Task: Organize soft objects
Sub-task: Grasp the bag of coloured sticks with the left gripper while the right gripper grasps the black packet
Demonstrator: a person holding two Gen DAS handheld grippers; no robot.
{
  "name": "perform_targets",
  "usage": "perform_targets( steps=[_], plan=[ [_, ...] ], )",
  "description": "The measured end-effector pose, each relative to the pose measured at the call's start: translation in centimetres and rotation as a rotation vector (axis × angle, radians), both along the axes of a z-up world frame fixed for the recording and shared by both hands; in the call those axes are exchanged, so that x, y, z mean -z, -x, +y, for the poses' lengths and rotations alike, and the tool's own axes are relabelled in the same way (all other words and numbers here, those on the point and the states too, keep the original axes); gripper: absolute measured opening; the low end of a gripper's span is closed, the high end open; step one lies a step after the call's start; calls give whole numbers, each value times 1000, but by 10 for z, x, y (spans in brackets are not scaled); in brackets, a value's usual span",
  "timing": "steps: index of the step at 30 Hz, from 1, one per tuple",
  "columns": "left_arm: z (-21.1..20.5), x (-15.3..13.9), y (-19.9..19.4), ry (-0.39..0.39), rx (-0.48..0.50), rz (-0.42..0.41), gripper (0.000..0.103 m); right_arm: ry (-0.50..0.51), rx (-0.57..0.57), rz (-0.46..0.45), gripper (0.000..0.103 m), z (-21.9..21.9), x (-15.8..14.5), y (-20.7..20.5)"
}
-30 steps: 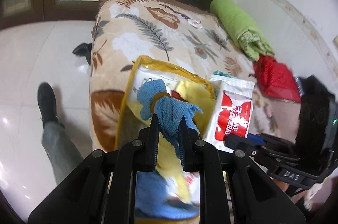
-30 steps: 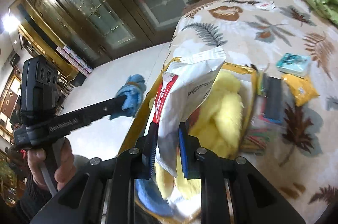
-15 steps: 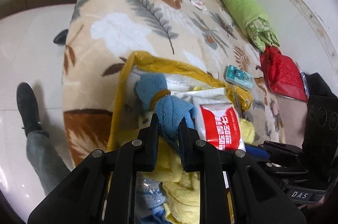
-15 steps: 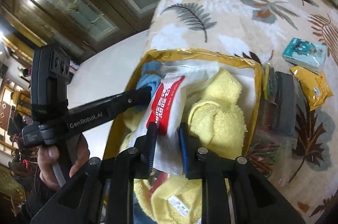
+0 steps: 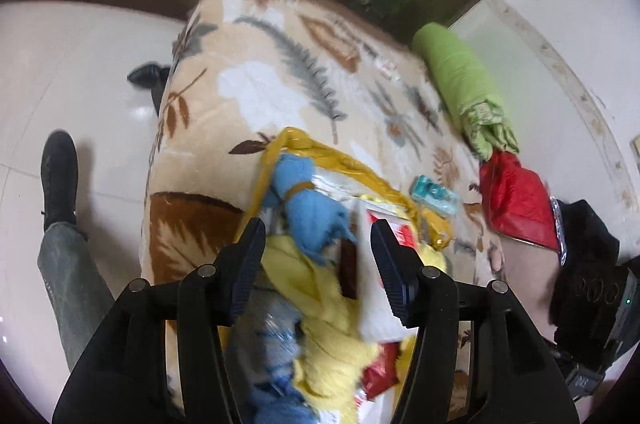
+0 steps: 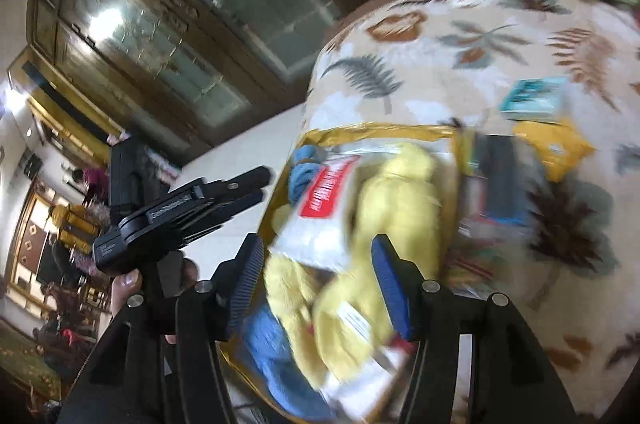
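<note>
A yellow-rimmed storage bag (image 5: 360,168) lies open on the leaf-patterned blanket (image 5: 272,72). Inside it lie a blue rolled cloth with a brown band (image 5: 308,200), a yellow plush towel (image 5: 320,308) and a white packet with a red label (image 5: 384,280). My left gripper (image 5: 318,256) is open just above the bag, with the blue cloth lying free ahead of its jaws. My right gripper (image 6: 318,272) is open over the bag (image 6: 384,130); the white packet (image 6: 320,216) and yellow towel (image 6: 396,208) lie free below it. The left gripper (image 6: 248,188) shows in the right wrist view.
A green rolled blanket (image 5: 464,84) and a red quilted bag (image 5: 516,200) lie at the bed's far right. A teal box (image 5: 434,194) and a yellow pouch (image 6: 556,148) lie beside the storage bag. White tiled floor and a person's shoe (image 5: 58,176) are left of the bed.
Both grippers opened. The left let go of the blue cloth and the right let go of the white packet; both now lie in the bag. Both grippers have pulled back slightly.
</note>
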State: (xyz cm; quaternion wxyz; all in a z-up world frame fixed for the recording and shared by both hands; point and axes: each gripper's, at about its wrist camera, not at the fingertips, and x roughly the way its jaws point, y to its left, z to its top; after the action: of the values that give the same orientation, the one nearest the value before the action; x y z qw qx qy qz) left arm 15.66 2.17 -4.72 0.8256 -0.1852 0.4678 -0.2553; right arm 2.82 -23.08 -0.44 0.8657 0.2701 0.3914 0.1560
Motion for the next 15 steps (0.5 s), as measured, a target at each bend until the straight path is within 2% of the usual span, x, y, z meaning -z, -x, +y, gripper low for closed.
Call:
perform_targets(
  steps=[2,4,7,12,15],
  plan=[
    [-10,-10,22,-16,0,-59,55,25,43,-1,57,-16,5,17],
    [-24,-15,42,-39,11,-80,55,44,96,33,57,-36,17,33],
    [-54,-23,70,-56,81,-93,55,48,164,91,60,-66,37,52],
    [-113,-29,102,-118,203,-88,55,20,212,143,61,-101,57,75],
    [-150,-22,109,-152,273,-45,55,-6,229,163,61,-115,67,84]
  ],
)
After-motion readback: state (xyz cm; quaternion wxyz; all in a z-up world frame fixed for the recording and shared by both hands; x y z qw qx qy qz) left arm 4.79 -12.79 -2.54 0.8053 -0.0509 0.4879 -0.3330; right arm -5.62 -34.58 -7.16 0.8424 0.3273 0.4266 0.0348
